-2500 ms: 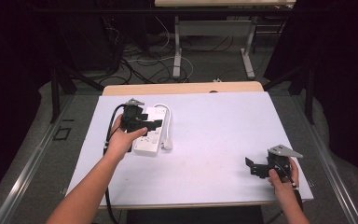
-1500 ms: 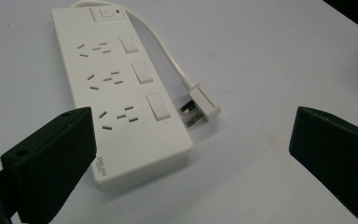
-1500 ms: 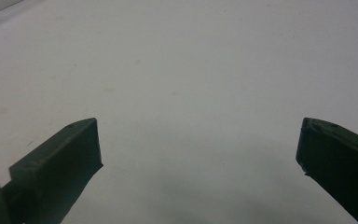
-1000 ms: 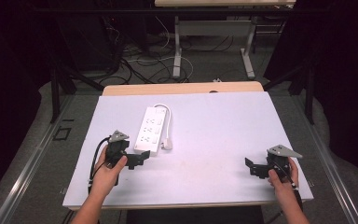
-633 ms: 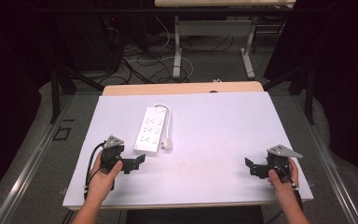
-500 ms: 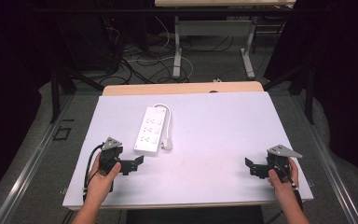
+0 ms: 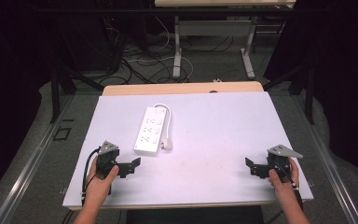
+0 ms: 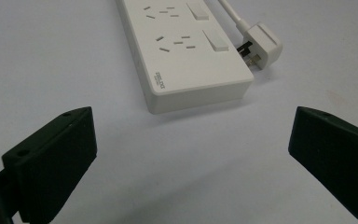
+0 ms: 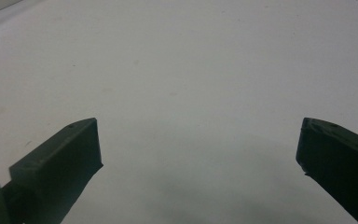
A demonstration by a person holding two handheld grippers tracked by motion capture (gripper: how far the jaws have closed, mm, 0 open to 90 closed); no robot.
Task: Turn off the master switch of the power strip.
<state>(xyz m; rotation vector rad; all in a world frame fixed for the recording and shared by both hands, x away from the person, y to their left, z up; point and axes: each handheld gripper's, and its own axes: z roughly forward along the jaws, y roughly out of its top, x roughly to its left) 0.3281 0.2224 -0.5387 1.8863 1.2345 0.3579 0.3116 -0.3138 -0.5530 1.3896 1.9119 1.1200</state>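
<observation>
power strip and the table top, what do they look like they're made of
Power strip: probably hard moulded plastic, white with a smooth satin finish, judging by its crisp rounded edges and soft sheen. Table top: a matt pale sheet, perhaps laminate or a mat; the look leaves that open.

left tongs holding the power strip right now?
No. In the left gripper view the left tongs stand wide open over bare table, with the white power strip lying apart beyond the jaws.
</observation>
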